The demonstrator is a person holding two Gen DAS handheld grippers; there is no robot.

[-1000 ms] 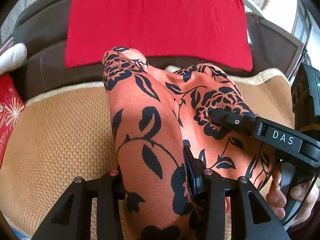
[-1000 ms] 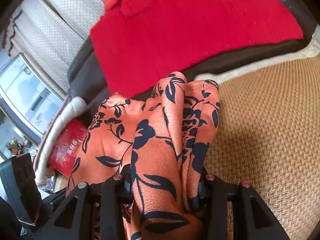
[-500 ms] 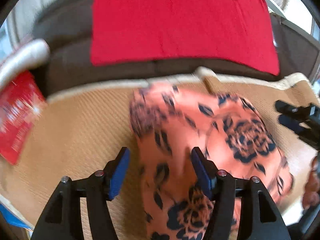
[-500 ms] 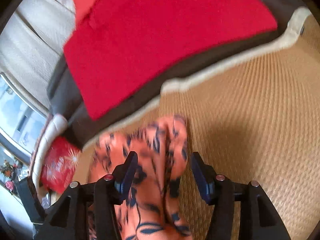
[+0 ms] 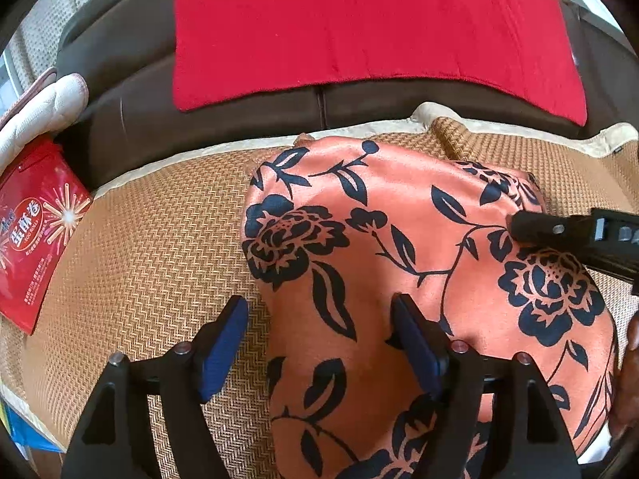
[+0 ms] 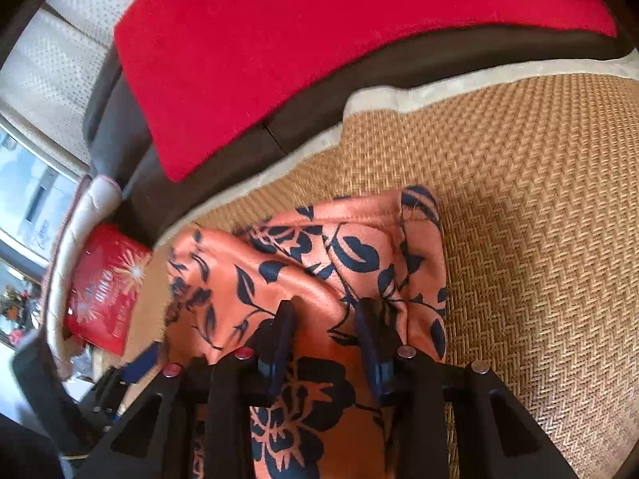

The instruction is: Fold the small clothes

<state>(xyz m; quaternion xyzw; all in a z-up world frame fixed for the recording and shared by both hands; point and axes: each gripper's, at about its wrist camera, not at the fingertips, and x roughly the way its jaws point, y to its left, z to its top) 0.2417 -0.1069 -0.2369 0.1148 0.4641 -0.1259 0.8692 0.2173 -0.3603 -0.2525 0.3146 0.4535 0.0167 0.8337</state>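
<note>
An orange garment (image 5: 399,219) with a black flower print lies bunched on the woven mat (image 5: 139,259). My left gripper (image 5: 319,319) hovers over its near left part, jaws opening. Its left pad is over bare mat and its right pad stands on the cloth, so nothing is pinched. In the right wrist view, my right gripper (image 6: 325,319) has its jaws closing on a raised fold of the garment (image 6: 319,263), which fills the gap between the pads. One finger of the right gripper (image 5: 559,231) reaches in over the cloth's right side.
A red cloth (image 5: 359,20) is spread over the brown sofa back (image 5: 239,107) behind the mat. A red snack box (image 5: 36,231) and a white padded item (image 5: 44,99) lie at the left. Bare mat (image 6: 539,239) stretches right of the garment.
Both grippers came down and laid the lifted garment on the mat. The left jaws let go and spread wide. The right jaws opened, then closed on a fold again.
</note>
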